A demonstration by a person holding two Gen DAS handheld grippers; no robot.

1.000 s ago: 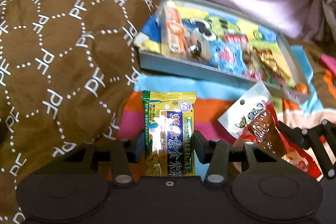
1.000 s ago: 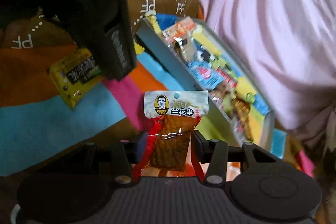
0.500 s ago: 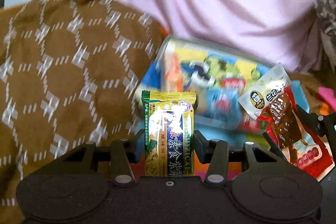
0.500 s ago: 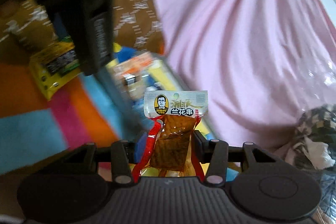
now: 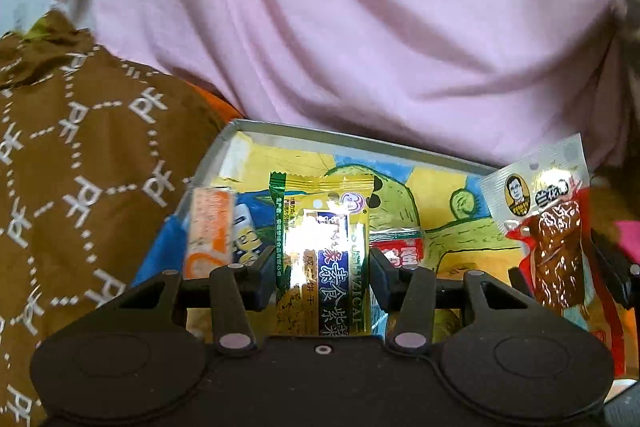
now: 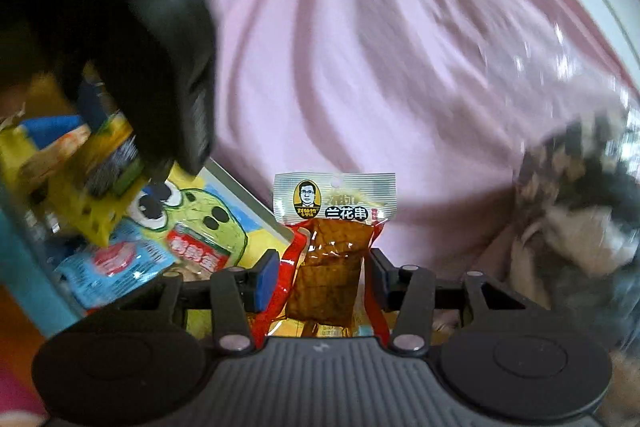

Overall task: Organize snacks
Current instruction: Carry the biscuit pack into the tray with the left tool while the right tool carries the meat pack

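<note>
The left gripper (image 5: 323, 281) is clenched on a yellow biscuit packet (image 5: 322, 251), which stands upright between its two pads over the near part of a shallow grey tray (image 5: 352, 137). The tray's floor carries a cartoon print in yellow, blue and green. From the left wrist view the tray's far rim and left wall are plain, and an orange-and-white packet (image 5: 209, 227) lies in it at the left, with a red-labelled packet (image 5: 398, 247) just right of the biscuit packet. At the right edge of this view the right gripper's load shows from the side: a clear-and-red tofu skewer packet (image 5: 554, 247) with a portrait label, held over the tray's right end.

The right wrist view gives that same tofu skewer packet (image 6: 334, 247) head-on, gripped between the pads of the right gripper (image 6: 326, 281), its white header upright against pink draped cloth (image 6: 380, 47). Only here do a light blue packet (image 6: 116, 267) and the cartoon frog's face appear, down at the left. The left gripper (image 6: 152, 47) fills the upper left as a dark, blurred mass, with the biscuit packet (image 6: 104, 187) beneath it smeared by motion.

A brown cloth with white lettering (image 5: 80, 167) lies left of the tray, seen only from the left wrist. The lower ends of both held packets are hidden behind the gripper bodies. A dark patterned heap (image 6: 576, 207) at the far right is too blurred to make out.
</note>
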